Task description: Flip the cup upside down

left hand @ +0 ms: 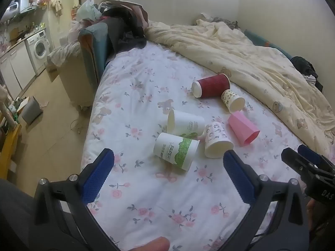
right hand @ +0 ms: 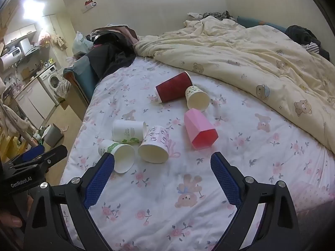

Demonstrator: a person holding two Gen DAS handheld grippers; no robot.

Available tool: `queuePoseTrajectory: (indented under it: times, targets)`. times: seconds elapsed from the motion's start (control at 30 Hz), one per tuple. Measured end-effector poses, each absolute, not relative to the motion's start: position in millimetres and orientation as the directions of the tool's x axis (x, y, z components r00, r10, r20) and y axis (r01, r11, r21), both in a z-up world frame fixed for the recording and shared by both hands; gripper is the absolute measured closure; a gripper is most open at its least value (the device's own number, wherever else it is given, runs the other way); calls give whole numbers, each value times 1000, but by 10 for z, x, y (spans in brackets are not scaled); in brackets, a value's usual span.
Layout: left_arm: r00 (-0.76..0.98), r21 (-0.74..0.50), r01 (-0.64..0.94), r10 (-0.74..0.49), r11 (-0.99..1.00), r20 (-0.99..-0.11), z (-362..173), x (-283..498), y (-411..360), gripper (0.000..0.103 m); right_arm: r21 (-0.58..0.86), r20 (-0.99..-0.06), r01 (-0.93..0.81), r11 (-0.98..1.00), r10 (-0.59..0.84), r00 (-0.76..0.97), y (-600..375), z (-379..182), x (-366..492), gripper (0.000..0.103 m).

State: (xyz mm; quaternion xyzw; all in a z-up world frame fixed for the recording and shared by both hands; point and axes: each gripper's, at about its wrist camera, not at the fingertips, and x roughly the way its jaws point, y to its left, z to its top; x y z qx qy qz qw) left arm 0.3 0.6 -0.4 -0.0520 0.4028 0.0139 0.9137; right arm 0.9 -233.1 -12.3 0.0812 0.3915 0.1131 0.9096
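Several paper cups lie on their sides on the floral bed sheet (left hand: 146, 198). A white and green "PAPER" cup (left hand: 174, 151) (right hand: 117, 153) lies nearest. Behind it are a white cup (left hand: 186, 124) (right hand: 128, 130), a pale patterned cup (left hand: 216, 139) (right hand: 155, 145), a pink cup (left hand: 242, 128) (right hand: 200, 128), a small spotted cup (left hand: 232, 100) (right hand: 196, 97) and a dark red cup (left hand: 211, 85) (right hand: 173, 86). My left gripper (left hand: 168, 159) is open and empty, just short of the PAPER cup. My right gripper (right hand: 162, 160) is open and empty, just short of the patterned cup.
A rumpled cream duvet (left hand: 261, 62) (right hand: 261, 62) covers the far and right side of the bed. Dark clothes and bags (left hand: 123, 25) are piled at the bed's far left. The bed's left edge drops to the floor (left hand: 52, 125), with a grey bin (left hand: 31, 110).
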Motion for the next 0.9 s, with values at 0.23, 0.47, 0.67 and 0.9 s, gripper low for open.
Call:
queuePoseTrajectory:
  times: [0.23,0.47,0.67,0.9]
  targets:
    - [676,-78,-65,-13,995,-736,-8,7,-3,0,236,-695,-142,961,269,667,-2333,-127,11,7]
    - [681,-80,-55,-22,995,-732,11,-14,-14,0,244,-692,-145,959,277,667,-2334,-126,11,7]
    - [679,-80,-62,-16,995,-734,-20,4,-30,0,244,-692,-145,959,277,666,-2334,-126,11,7]
    - [678,-83,-61,-19,995,-735,-13,1,-15,0,245,-693,-145,959,278,665,-2333,-126,8,7]
